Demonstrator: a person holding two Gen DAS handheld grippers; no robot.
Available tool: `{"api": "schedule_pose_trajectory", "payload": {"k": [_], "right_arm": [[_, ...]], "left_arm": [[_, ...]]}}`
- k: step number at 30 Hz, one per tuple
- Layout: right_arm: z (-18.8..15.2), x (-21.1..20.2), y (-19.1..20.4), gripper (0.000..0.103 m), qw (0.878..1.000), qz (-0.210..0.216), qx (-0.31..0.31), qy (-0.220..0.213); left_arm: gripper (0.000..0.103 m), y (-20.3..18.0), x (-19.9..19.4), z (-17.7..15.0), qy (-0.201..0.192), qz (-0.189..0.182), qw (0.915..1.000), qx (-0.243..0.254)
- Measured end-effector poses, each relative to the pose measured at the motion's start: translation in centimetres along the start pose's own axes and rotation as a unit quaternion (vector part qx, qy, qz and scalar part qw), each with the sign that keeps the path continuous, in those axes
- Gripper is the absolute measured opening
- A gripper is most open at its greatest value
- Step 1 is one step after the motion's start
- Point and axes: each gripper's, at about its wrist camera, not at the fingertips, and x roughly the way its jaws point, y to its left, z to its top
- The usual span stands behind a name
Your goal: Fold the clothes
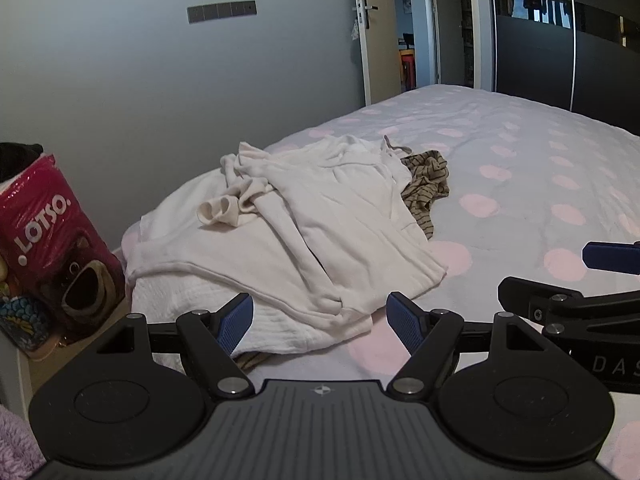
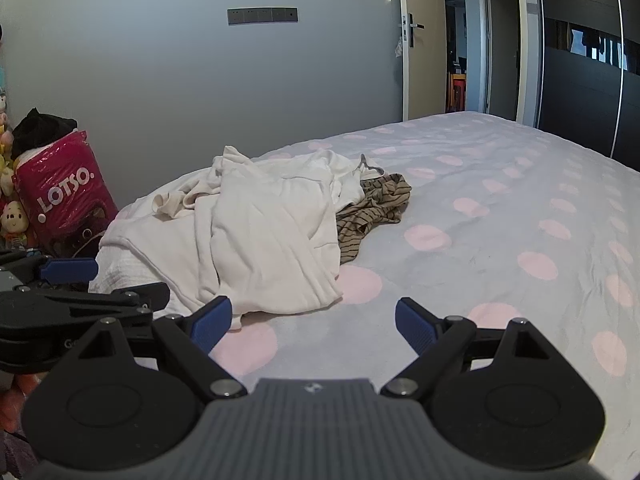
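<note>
A: Both empty? Left claw spread wide, gripping nothing, poised just short of the white garment. Right claw likewise wide apart, over bare bed.

B: Probably readying for a first pick. White clothes heaped at the bed's left edge, striped garment tucked partly beneath, on the right.

A: Any containers?

B: Only a pink LOTSO bag beside the bed, something dark poking out the top; contents otherwise hidden.

My gripper is matt black plastic, pads ribbed blue. White top soft matt cloth; bedsheet smooth cloth; pink bag glossy plastic.
</note>
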Motion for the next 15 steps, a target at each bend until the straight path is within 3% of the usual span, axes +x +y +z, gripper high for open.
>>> {"api": "schedule_pose_trajectory", "payload": {"k": [15], "right_arm": [[-0.28,0.39,0.09,0.090,1.000,0.003,0.001,0.007]], "left_arm": [[0.073,0.22,-0.05,-0.01,0.012,-0.006,0.9999,-0.005]]}}
